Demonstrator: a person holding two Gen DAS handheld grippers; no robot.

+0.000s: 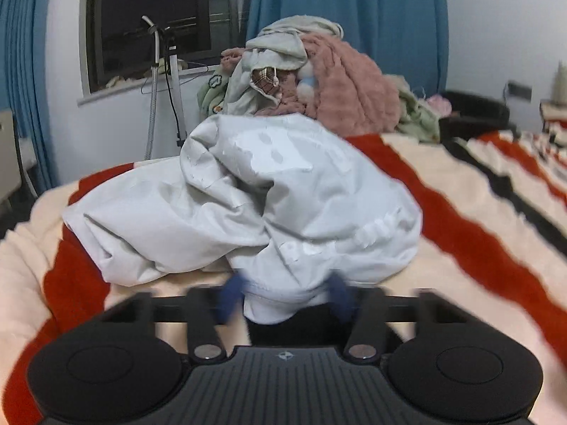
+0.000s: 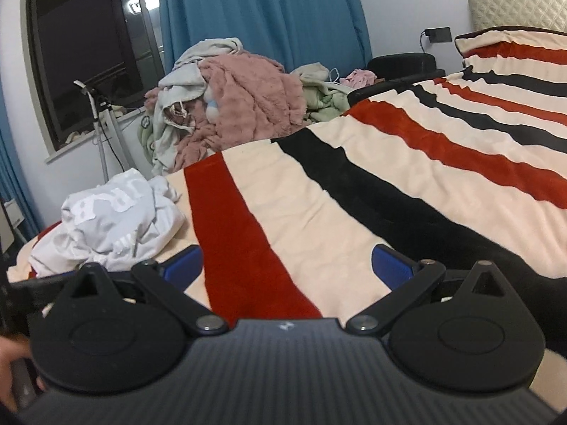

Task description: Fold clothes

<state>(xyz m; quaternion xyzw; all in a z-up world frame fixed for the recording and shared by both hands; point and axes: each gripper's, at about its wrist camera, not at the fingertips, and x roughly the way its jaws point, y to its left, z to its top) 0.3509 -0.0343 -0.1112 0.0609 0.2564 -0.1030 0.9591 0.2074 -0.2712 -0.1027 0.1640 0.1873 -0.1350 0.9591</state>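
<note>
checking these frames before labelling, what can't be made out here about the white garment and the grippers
- Left gripper: left wrist view, motion blur smears its blue fingertips; whether they pinch the white garment is unclear.
- White garment's type: crumpled in both views, print folded and unreadable.
- Laundry pile: right wrist view, items overlap, too small to separate.
- Hand: cut off by the left edge.
- Right gripper: open, empty.

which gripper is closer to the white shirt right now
Left. The left gripper has the white shirt bunched between its fingers at the near edge. The right gripper is open over the striped blanket, with the shirt off to its left, apart.
</note>
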